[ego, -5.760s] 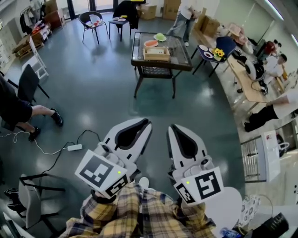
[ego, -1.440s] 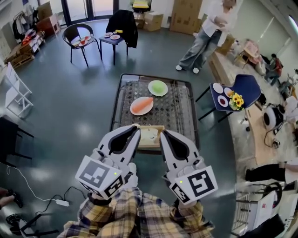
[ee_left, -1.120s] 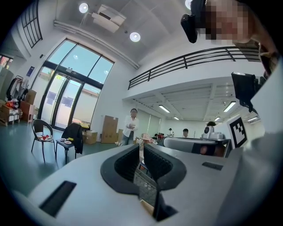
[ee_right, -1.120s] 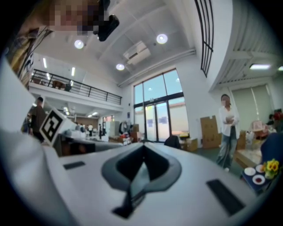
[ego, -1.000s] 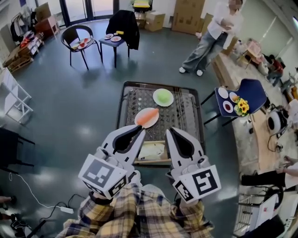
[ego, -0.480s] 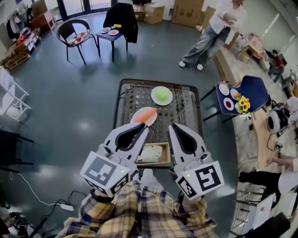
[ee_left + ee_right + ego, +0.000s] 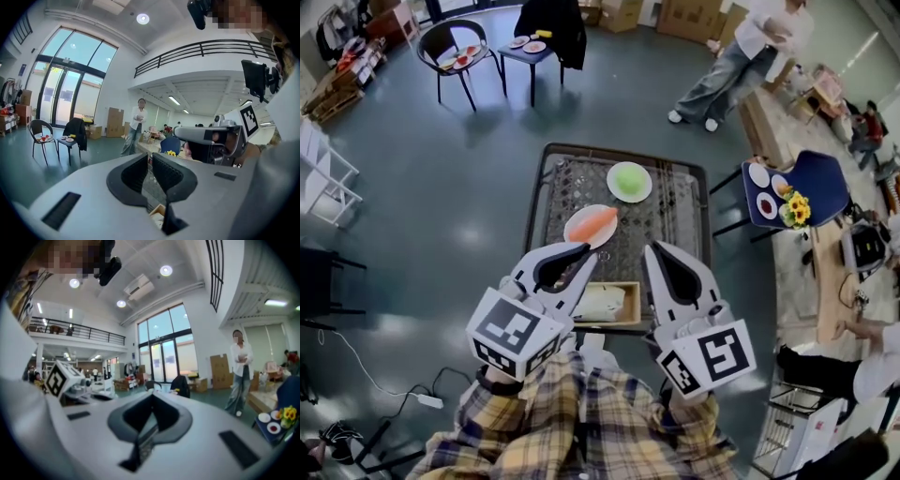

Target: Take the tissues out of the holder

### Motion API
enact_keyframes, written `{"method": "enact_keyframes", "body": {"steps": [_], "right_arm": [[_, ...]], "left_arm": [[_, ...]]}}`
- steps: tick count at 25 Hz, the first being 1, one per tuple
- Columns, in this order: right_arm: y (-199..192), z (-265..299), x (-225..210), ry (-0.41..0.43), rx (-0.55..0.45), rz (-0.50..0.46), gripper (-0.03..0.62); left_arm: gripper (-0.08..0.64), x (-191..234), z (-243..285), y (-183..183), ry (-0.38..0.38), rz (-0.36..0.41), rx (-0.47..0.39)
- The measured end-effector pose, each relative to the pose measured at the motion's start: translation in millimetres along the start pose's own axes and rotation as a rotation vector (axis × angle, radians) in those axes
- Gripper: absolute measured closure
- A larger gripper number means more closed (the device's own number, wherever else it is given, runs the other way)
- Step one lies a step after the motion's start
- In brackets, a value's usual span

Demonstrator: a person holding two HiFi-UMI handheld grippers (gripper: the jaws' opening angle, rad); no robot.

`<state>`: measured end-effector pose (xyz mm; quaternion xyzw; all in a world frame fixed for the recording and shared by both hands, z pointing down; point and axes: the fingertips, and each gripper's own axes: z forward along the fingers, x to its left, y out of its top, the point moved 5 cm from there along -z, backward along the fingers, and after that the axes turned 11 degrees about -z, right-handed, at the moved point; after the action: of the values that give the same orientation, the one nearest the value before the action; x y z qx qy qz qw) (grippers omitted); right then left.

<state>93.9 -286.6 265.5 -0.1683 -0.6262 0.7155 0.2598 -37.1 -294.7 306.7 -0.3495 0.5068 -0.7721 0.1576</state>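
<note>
A wooden tissue holder (image 7: 630, 305) stands at the near edge of the dark mesh table (image 7: 675, 225), with white tissues (image 7: 602, 302) lying in it. My left gripper (image 7: 581, 251) hovers above the holder's left end, shut and empty. My right gripper (image 7: 654, 248) hangs above the holder's right end, also shut with nothing in it. In the left gripper view the left gripper (image 7: 150, 157) points level across the room, and a corner of the holder (image 7: 157, 212) shows below its jaws. The right gripper (image 7: 152, 399) points toward the far windows.
On the table lie an orange plate (image 7: 592, 225) and a green plate (image 7: 628, 181). A blue chair (image 7: 811, 183) with small plates and flowers stands to the right. A person (image 7: 741, 56) stands beyond the table. A black chair (image 7: 450, 56) is far left.
The table and holder have come closer beneath me. Both grippers have sunk a little toward the holder, one at each end. Their jaws stay shut.
</note>
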Motion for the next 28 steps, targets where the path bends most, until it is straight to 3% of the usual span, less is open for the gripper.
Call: {"method": "enact_keyframes", "body": {"steps": [8,13,28], "right_arm": [[-25,-7,-5,-0.007,0.049,0.044,0.583],[-44,-11,-6,-0.008,0.089,0.081,0.583],[-89,-5,4,0.034,0.175,0.164,0.583]], "left_arm": [[0.509,21,12,-67,0.029,0.028,0.2],[0.509,23,21,-113,0.001,0.011,0.323],[0.51,40,38,-226,-0.002,0.113,0.673]]}}
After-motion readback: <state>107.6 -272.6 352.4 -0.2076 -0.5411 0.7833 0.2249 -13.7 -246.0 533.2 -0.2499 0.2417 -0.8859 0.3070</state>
